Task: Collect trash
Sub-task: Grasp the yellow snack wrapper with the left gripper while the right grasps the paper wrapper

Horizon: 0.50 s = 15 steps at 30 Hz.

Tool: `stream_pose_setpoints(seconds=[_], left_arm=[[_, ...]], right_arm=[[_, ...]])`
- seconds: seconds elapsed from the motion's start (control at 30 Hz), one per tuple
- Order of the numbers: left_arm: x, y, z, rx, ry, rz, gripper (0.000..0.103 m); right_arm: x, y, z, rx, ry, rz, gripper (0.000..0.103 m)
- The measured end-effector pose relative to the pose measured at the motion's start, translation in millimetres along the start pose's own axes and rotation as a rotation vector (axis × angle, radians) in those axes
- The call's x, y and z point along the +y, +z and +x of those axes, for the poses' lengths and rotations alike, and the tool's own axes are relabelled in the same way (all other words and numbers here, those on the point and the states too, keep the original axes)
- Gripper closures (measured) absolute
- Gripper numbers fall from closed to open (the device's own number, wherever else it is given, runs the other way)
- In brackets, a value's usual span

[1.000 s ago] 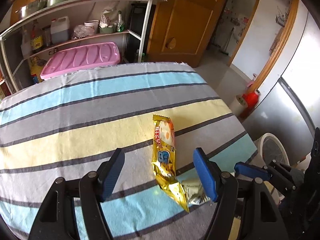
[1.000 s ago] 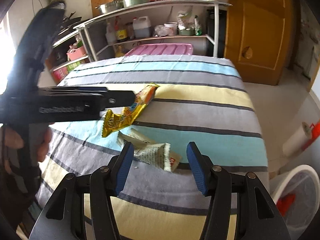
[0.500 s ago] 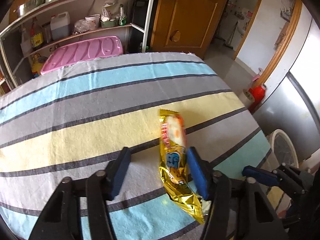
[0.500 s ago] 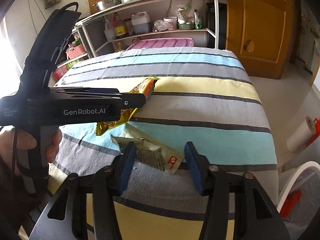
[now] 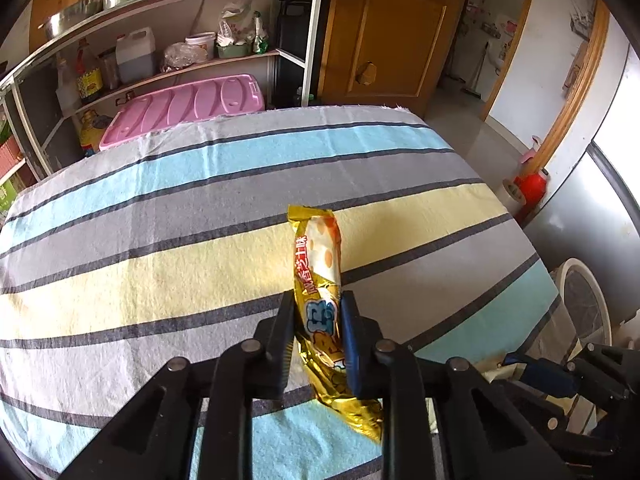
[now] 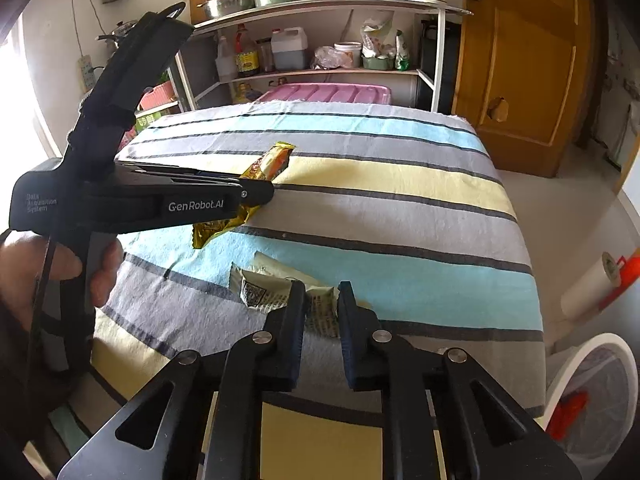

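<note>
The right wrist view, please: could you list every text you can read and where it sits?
"GenRobot.AI": side of the left claw.
"Data Acquisition System": its body, small, barely legible.
Gold wrapper: print unreadable.
Pale wrapper in the right claw: fine print and code, unreadable.

The left gripper [image 6: 260,194], clamping the gold snack wrapper [image 5: 320,280], blocks the striped tablecloth's [image 5: 160,264] left side; the white wrapper [image 6: 280,294] lies near the front edge. Far and right stripes are free.
</note>
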<state>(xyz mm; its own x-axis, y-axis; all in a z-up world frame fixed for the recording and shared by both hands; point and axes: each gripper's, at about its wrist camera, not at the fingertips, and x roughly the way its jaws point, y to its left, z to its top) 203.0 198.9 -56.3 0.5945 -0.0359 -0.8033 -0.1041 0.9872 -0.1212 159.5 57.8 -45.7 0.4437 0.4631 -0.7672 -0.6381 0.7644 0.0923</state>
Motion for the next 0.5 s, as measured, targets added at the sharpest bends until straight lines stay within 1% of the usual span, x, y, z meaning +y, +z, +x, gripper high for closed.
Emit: stream_pose_setpoints(seconds=[0.1,0.2,0.5], left_arm=[[-2,-2,-2,0.000,-0.001,0.005,0.082],[-1,-3,-5,0.000,-0.011,-0.005,0.082],[-6,-10,-28,-0.037,-0.018,-0.010,0.082]], right_arm=[[-1,0,-2,-0.003,0.012,0.013,0.092],[-2,-1,-4,-0.009,0.011,0.017,0.094],[-10,-6,-22,-0.048,-0.002,0.078,0.095]])
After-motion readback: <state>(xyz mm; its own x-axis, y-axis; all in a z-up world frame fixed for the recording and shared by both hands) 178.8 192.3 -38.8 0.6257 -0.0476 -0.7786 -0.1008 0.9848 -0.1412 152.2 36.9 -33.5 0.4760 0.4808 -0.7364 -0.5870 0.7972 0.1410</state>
